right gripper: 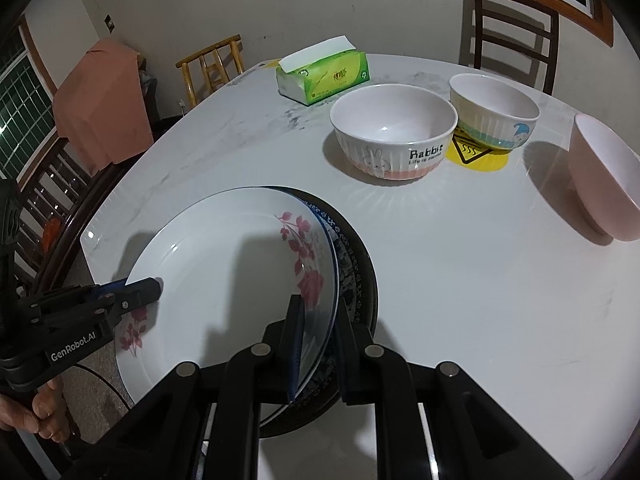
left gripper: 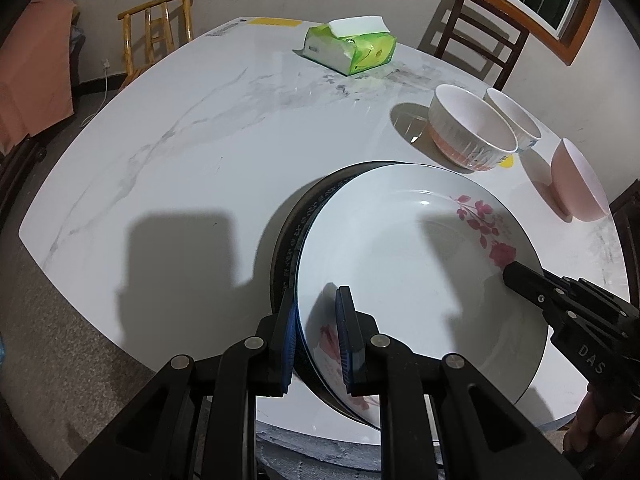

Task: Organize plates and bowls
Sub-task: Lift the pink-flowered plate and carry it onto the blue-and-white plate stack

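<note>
A white plate with red flowers (left gripper: 404, 264) (right gripper: 224, 264) lies on a blue-patterned plate (right gripper: 348, 256) and a dark plate (left gripper: 288, 236) at the table's near edge. My left gripper (left gripper: 316, 320) is shut on the white plate's near rim; it shows in the right wrist view (right gripper: 136, 288). My right gripper (right gripper: 320, 328) is shut on the plate's opposite rim; it shows in the left wrist view (left gripper: 520, 276). A Rabbit bowl (right gripper: 394, 130) (left gripper: 472, 128), a striped bowl (right gripper: 494, 110) (left gripper: 512, 118) and a pink bowl (right gripper: 604, 176) (left gripper: 576, 180) stand beyond.
A green tissue pack (left gripper: 352, 46) (right gripper: 324, 72) lies at the far side of the white marble table (left gripper: 192, 152) (right gripper: 460, 264). A yellow sticker (right gripper: 480, 156) sits under the striped bowl. Chairs (left gripper: 160, 36) (right gripper: 516, 28) stand around the table.
</note>
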Action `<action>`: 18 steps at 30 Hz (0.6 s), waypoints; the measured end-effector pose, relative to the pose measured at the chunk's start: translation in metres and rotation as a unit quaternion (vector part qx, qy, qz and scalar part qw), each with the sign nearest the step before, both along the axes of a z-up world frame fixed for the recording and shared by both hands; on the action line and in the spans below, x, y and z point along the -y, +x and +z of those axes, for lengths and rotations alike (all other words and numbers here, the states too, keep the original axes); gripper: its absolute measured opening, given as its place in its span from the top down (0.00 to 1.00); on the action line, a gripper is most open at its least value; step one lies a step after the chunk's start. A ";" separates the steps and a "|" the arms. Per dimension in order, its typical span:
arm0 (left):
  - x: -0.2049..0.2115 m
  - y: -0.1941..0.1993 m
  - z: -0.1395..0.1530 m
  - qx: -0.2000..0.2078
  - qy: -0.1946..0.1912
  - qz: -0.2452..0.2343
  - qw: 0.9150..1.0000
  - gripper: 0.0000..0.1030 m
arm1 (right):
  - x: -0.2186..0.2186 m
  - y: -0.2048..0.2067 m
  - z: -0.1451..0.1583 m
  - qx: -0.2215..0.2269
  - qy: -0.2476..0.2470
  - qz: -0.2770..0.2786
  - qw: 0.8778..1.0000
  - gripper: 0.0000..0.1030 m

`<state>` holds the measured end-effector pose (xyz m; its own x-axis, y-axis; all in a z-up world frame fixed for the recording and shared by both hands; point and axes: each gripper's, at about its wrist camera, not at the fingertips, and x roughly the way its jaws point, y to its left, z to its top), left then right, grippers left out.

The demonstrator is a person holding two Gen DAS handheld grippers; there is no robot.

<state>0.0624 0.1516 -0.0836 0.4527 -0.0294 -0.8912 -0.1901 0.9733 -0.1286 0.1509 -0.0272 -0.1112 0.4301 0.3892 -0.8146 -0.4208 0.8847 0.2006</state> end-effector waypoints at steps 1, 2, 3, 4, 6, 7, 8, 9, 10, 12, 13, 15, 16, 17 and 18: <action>-0.001 0.001 -0.001 -0.002 0.001 0.001 1.000 0.85 | -0.001 0.000 -0.001 -0.002 0.000 0.001 1.000 0.86; 0.000 0.001 -0.001 -0.004 0.003 0.002 1.000 0.85 | -0.001 0.000 -0.002 -0.003 -0.001 0.001 1.000 0.86; 0.000 0.001 -0.002 -0.006 0.004 0.002 1.000 0.85 | -0.002 0.000 -0.002 -0.003 -0.002 0.002 1.000 0.86; -0.001 0.002 -0.003 -0.008 0.005 0.004 1.000 0.85 | -0.003 0.000 -0.003 -0.004 -0.003 0.002 1.000 0.86; -0.002 0.002 -0.004 -0.010 0.004 0.006 1.000 0.86 | -0.003 0.001 -0.006 -0.007 -0.002 -0.002 1.000 0.86; -0.002 0.002 -0.004 -0.010 0.004 0.007 1.000 0.86 | -0.002 0.001 -0.007 -0.008 0.000 -0.004 1.000 0.86; -0.002 0.003 -0.004 -0.011 0.003 0.008 1.000 0.86 | -0.003 0.001 -0.007 -0.009 -0.002 -0.003 1.000 0.86; -0.002 0.003 -0.004 -0.011 0.002 0.009 1.000 0.86 | -0.004 0.001 -0.008 -0.008 -0.005 -0.003 1.000 0.85; -0.002 0.004 -0.004 -0.011 0.004 0.009 1.000 0.87 | -0.004 0.001 -0.009 -0.010 -0.005 -0.004 1.000 0.85; -0.002 0.004 -0.004 -0.011 0.004 0.010 1.000 0.87 | -0.005 0.002 -0.011 -0.013 -0.007 -0.003 1.000 0.84; -0.002 0.005 -0.004 -0.011 0.002 0.011 1.000 0.87 | -0.004 0.002 -0.013 -0.017 -0.005 -0.006 1.000 0.84; -0.003 0.005 -0.005 -0.011 -0.003 0.014 1.000 0.86 | -0.003 0.003 -0.015 -0.021 -0.001 -0.007 1.000 0.84; -0.005 0.005 -0.005 -0.012 -0.007 0.017 1.000 0.86 | -0.002 0.003 -0.016 -0.020 0.000 -0.007 1.000 0.84; -0.005 0.005 -0.005 -0.012 -0.010 0.019 1.000 0.86 | -0.003 0.003 -0.015 -0.018 -0.003 -0.006 1.000 0.84; -0.006 0.005 -0.006 -0.011 -0.013 0.022 1.000 0.86 | -0.003 0.003 -0.015 -0.018 -0.004 -0.006 1.000 0.84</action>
